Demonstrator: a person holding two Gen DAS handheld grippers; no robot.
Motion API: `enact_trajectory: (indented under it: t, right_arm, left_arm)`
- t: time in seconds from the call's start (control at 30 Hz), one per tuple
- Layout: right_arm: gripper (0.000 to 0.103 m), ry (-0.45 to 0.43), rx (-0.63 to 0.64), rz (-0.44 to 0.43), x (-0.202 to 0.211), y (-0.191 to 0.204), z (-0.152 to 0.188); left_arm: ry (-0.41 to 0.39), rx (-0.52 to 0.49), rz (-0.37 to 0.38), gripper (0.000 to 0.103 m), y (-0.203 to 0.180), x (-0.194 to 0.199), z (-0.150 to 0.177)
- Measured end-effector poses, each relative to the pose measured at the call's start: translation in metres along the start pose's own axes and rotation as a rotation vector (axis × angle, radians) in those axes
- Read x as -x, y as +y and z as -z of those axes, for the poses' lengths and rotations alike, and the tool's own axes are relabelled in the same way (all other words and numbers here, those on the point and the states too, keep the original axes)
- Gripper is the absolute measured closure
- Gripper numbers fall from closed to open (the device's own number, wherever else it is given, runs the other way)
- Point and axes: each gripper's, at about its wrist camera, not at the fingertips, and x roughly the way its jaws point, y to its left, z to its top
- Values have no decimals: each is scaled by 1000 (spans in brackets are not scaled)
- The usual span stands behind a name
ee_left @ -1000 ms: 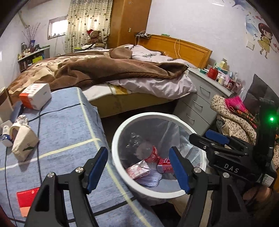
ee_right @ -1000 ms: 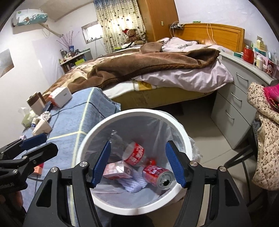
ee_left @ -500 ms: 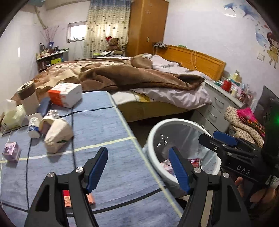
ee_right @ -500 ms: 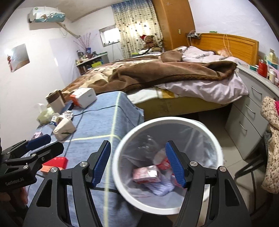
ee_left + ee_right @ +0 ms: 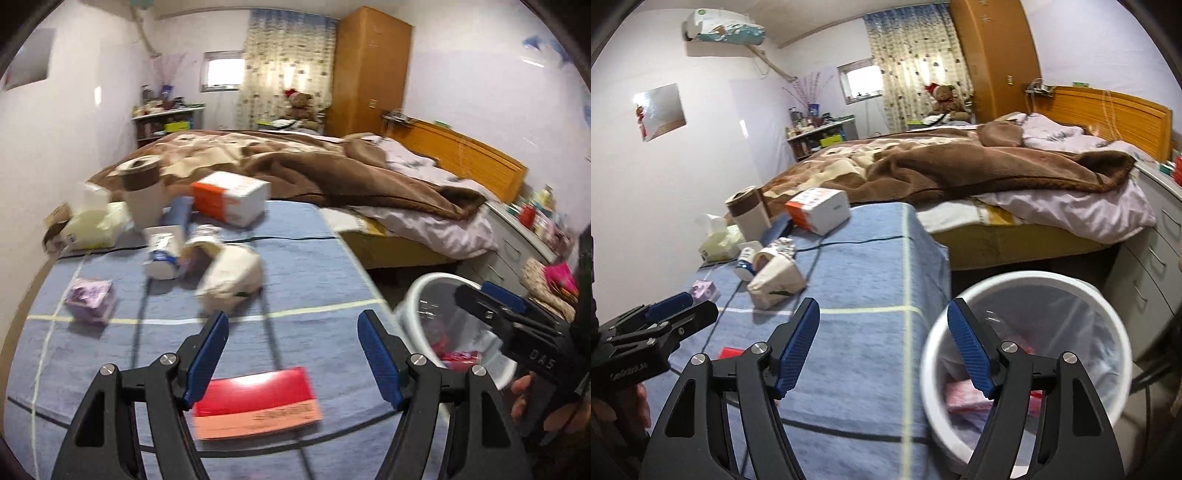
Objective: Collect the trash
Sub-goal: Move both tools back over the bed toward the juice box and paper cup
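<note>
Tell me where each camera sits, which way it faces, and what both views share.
Left wrist: on the left gripper, open, angled down over the blue-clothed table and red packet; right gripper and fingers at right.
Right wrist: on the right gripper, open, between table and white bin; left gripper at left.
Shared: table, bin, bed.

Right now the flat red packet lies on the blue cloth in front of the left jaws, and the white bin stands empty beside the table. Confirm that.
Not quite. The bin is not empty: the right wrist view shows pink and red wrappers lying in its clear liner. The rest holds: the flat red packet lies on the blue cloth in front of the left jaws.
</note>
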Motion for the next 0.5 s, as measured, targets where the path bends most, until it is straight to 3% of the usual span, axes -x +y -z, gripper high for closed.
enact_trajectory:
  t: [0.5]
  right_arm:
    - [29, 107, 26, -92, -67, 60, -10]
  left_arm:
    - [27, 155, -172, 28, 116, -13, 3]
